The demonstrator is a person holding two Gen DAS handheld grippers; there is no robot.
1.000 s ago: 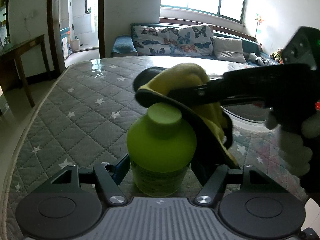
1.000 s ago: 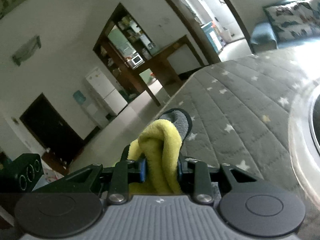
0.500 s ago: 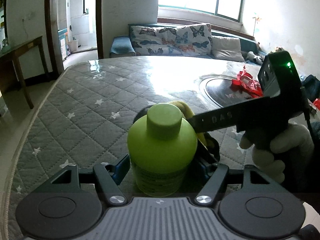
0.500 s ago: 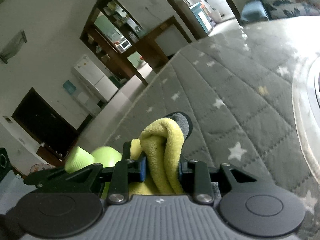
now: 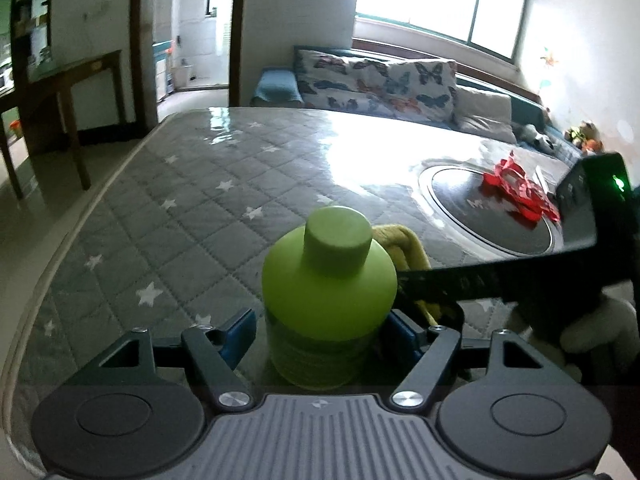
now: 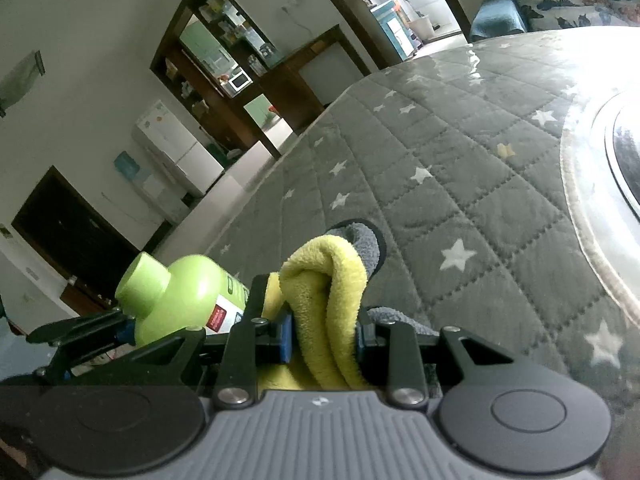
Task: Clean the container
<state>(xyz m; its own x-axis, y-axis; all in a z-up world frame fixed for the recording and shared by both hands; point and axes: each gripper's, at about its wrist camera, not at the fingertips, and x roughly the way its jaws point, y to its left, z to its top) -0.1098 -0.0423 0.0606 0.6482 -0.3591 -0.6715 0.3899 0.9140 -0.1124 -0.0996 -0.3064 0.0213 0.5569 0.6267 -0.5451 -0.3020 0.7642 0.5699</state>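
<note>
Bottle (image 5: 328, 300), lime green with a matching cap, stands upright between the blue pads of the left tool (image 5: 322, 334), which is clamped on its lower body above the quilted, star-patterned counter (image 5: 192, 216), near its front edge. Right tool (image 6: 324, 336) is closed on a folded yellow cloth (image 6: 332, 300) with a grey underside, and it reaches in from the right so the cloth sits against the bottle's right shoulder. Farther toward the right edge lies a dark round disc (image 5: 492, 216) with a crumpled red wrapper (image 5: 518, 194) on it.
</note>
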